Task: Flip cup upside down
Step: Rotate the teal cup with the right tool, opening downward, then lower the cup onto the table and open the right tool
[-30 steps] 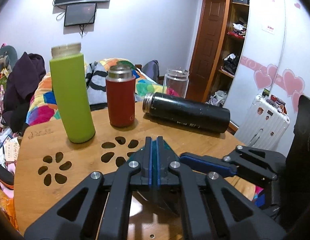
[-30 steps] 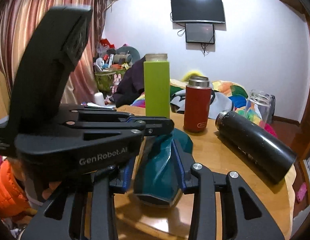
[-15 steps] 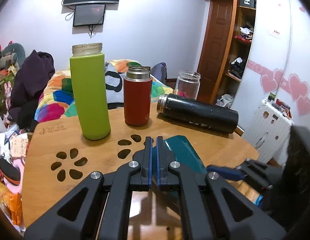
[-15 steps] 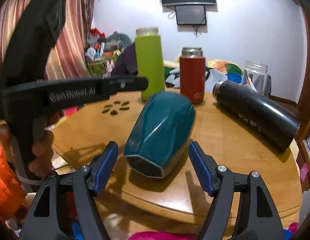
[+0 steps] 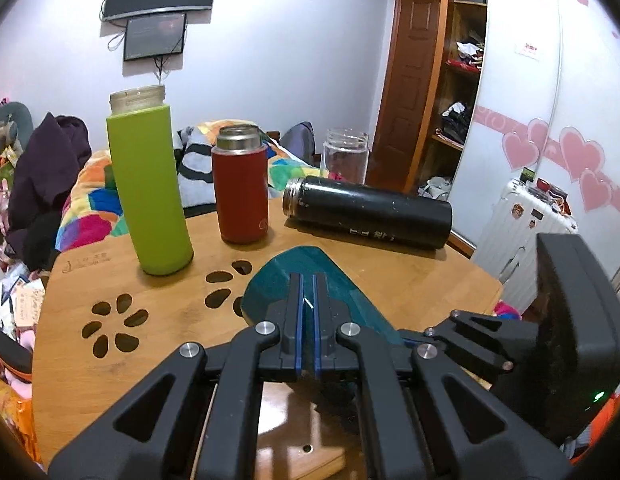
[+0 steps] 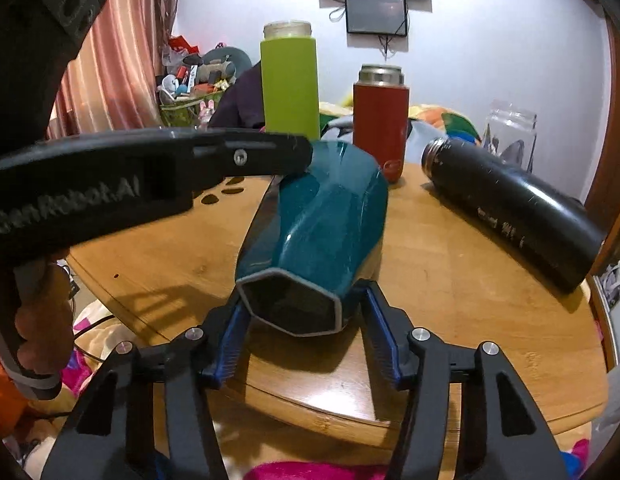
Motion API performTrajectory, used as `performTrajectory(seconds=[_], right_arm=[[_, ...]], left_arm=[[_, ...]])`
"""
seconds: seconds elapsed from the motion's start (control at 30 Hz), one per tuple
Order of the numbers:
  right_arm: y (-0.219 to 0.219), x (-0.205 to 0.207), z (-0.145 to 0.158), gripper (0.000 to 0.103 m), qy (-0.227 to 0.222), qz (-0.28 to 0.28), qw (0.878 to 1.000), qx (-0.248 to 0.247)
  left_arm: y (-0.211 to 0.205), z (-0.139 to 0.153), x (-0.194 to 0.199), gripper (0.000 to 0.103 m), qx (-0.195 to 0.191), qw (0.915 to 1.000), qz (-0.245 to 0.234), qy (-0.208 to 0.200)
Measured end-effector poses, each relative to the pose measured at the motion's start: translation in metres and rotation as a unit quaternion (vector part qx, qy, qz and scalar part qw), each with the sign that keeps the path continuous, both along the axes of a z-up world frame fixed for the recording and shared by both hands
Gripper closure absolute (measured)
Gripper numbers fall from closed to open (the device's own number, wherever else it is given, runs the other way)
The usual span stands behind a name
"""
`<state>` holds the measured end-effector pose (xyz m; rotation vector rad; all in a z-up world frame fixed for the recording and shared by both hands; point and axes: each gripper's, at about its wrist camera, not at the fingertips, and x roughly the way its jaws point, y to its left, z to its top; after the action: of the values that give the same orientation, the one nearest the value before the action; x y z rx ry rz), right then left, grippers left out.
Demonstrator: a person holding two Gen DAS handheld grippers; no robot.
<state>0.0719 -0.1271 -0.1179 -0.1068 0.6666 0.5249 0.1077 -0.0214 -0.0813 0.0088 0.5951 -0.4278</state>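
**Cup on its side as two grippers close in near table's front edge**

Teal cup [image 6: 318,232], faceted with a hexagonal end, lies tipped over on the round wooden table [image 6: 462,296], close to the front edge and well short of the bottles along the far side. The hexagonal end faces the right wrist camera; whether that dark recess is the mouth or a hollow foot cannot be told from here. The right gripper [image 6: 306,340] stands spread wide, its blue pads on either side of the near end of the cup, close beside it but not visibly pressing. The left gripper [image 5: 306,320] has its fingers drawn almost together with only a thin slit between them; it reaches over the cup's upper flank from the left, and contact there cannot be confirmed.

Judged by its glossy, hard-edged surface, the cup is likely glazed ceramic: rigid, fairly heavy for its size, slick under the pads and liable to chip if dropped on the wood. The flat facets offer the safest hold, taken across two opposite faces at mid-body rather than at the rim. Behind stand a green bottle [image 6: 290,84] and a red flask [image 6: 380,120]; a black flask [image 6: 510,208] lies on its side towards the right edge, leaving room to turn the cup.
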Motion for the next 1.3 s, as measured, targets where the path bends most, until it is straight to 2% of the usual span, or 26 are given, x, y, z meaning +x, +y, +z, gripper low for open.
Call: performTrajectory(seconds=[0.23, 0.43, 0.7, 0.77, 0.97, 1.17, 1.3], right_arm=[[-0.008, -0.011, 0.02, 0.053, -0.047, -0.006, 0.999, 0.017], [-0.007, -0.002, 0.029, 0.053, -0.068, -0.006, 0.997, 0.022], [-0.006, 0.014, 0.028, 0.056, -0.064, -0.006, 0.997, 0.037], [-0.003, 0.016, 0.027, 0.064, -0.064, -0.009, 0.997, 0.031], [-0.007, 0.015, 0.026, 0.065, -0.053, -0.004, 0.998, 0.043], [-0.017, 0.005, 0.04, 0.065, -0.07, 0.001, 0.996, 0.056], [-0.027, -0.003, 0.055, 0.064, -0.084, -0.008, 0.994, 0.065]], left_arm=[[0.004, 0.01, -0.002, 0.101, -0.009, 0.9999, -0.001, -0.013], [0.011, 0.013, 0.006, 0.101, -0.014, 0.9998, 0.012, -0.012], [0.023, 0.005, 0.019, 0.101, -0.03, 0.9989, 0.037, 0.0], [0.026, 0.003, 0.022, 0.102, -0.034, 0.9985, 0.044, 0.004], [0.03, -0.001, 0.019, 0.101, -0.05, 0.9977, 0.045, 0.014], [0.033, 0.013, -0.006, 0.1, -0.044, 0.9962, 0.072, -0.022], [0.033, 0.024, -0.021, 0.093, -0.043, 0.994, 0.09, -0.044]])
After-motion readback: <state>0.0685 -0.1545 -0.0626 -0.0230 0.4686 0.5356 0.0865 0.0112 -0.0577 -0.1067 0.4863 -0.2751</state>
